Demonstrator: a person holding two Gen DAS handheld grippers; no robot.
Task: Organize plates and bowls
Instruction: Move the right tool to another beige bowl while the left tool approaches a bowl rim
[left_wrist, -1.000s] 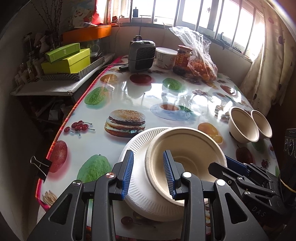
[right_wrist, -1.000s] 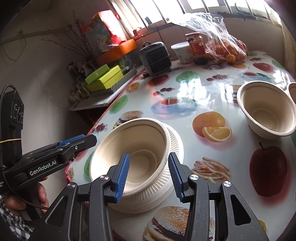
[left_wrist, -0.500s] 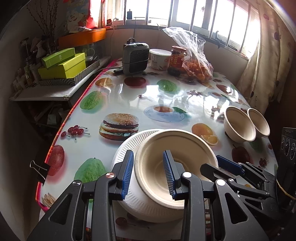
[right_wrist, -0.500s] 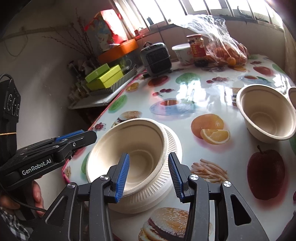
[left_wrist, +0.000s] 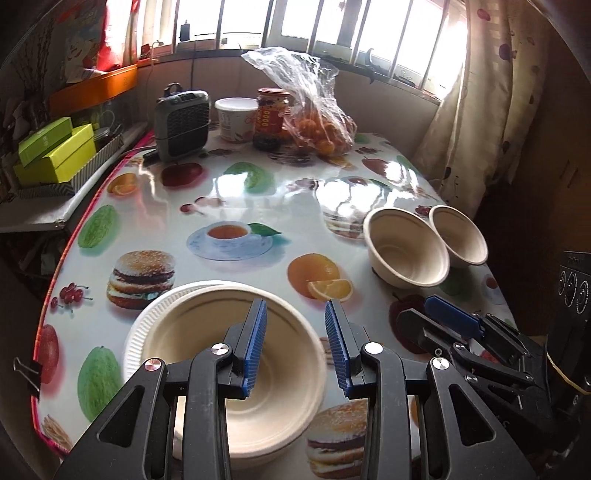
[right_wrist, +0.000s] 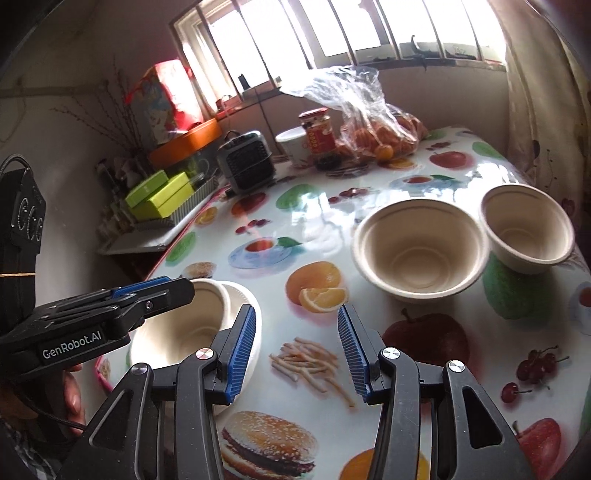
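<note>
A bowl (left_wrist: 225, 354) rests on a paper plate (left_wrist: 155, 314) at the worktop's (left_wrist: 258, 199) seven o'clock; left gripper (left_wrist: 295, 347) and right gripper (right_wrist: 297, 350) fingers, the latter just widening, stand apart, empty.

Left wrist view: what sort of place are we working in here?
Most likely a home dining corner. A table under a glossy food-print cloth sits below barred windows, with a bag of oranges, a jar and a small heater at its far end.
</note>
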